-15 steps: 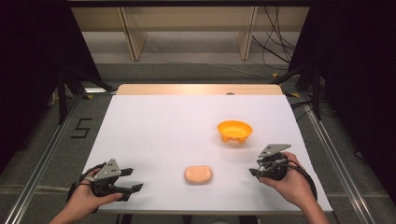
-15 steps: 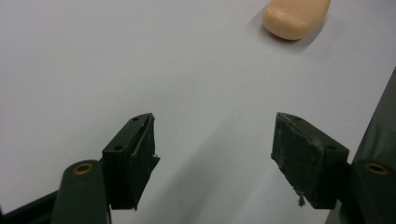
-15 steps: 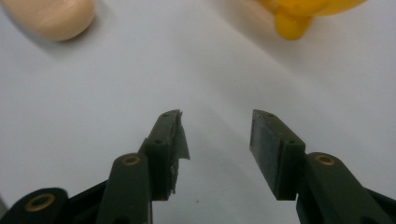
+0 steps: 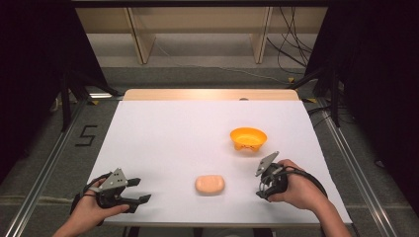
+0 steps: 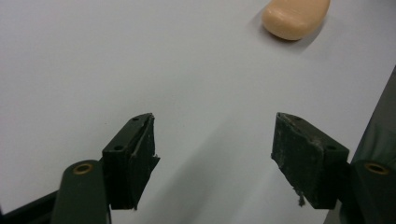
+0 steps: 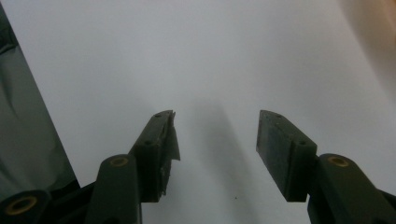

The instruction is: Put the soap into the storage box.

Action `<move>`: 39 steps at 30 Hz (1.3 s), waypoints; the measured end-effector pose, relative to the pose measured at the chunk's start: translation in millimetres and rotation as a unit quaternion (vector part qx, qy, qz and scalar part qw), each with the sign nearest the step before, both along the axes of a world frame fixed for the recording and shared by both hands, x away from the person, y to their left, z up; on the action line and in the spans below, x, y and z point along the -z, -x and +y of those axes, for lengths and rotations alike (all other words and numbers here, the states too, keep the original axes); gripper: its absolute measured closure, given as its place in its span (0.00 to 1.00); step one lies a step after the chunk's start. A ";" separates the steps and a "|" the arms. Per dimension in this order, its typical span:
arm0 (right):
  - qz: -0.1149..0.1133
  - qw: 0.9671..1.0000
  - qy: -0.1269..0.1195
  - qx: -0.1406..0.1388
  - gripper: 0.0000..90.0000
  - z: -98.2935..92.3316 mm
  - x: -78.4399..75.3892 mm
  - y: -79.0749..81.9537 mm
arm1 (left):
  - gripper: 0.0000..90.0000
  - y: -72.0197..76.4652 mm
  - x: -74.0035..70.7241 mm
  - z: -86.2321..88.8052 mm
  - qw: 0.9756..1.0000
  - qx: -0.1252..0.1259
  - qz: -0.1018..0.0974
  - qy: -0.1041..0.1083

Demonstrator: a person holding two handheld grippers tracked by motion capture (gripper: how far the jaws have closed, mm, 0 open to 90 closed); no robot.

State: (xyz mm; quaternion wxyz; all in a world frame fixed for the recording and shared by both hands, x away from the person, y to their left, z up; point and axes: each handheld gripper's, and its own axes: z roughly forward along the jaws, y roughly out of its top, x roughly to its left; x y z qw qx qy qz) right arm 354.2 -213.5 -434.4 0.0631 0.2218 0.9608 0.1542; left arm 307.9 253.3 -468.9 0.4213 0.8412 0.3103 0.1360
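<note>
A peach oval bar (image 4: 209,184), like a soap, lies on the white table (image 4: 168,138) near the front edge. An orange bowl (image 4: 248,138) stands behind it to the right. My left gripper (image 4: 141,191) rests at the front left, open, with its jaws pointing right toward the bar. In the left gripper view (image 5: 215,154) the bar (image 5: 295,18) lies far ahead at the top right. My right gripper (image 4: 261,187) is right of the bar, open and empty. In the right gripper view (image 6: 217,149) bare table lies between the jaws, with a peach blur (image 6: 373,32) at the top right.
The table's wooden far edge (image 4: 210,94) faces a shelf unit (image 4: 197,34). Metal rails (image 4: 49,163) run along both sides on the grey floor. The table's front edge lies close to both grippers, with dark floor (image 6: 28,116) beyond it.
My right gripper has shifted a little left toward the peach bar and turned. The left gripper, the bar and the bowl are where they were.
</note>
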 end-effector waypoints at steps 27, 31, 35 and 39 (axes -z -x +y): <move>0.026 0.997 0.019 -0.072 0.47 53.9 -5.4 -23.9 | 0.33 4.5 -1.7 5.6 1.000 -0.008 0.001 -0.002; 0.026 0.996 0.020 -0.079 0.46 58.3 -5.4 -26.1 | 0.33 5.0 -1.7 6.3 1.000 -0.011 0.000 -0.002; 0.027 0.996 0.020 -0.079 0.45 63.1 -6.1 -28.2 | 0.33 6.9 -1.7 7.6 1.000 -0.015 0.013 0.000; 0.031 0.995 0.022 -0.088 0.45 68.9 -6.3 -30.5 | 0.33 8.4 -1.1 7.8 1.000 -0.023 0.009 0.003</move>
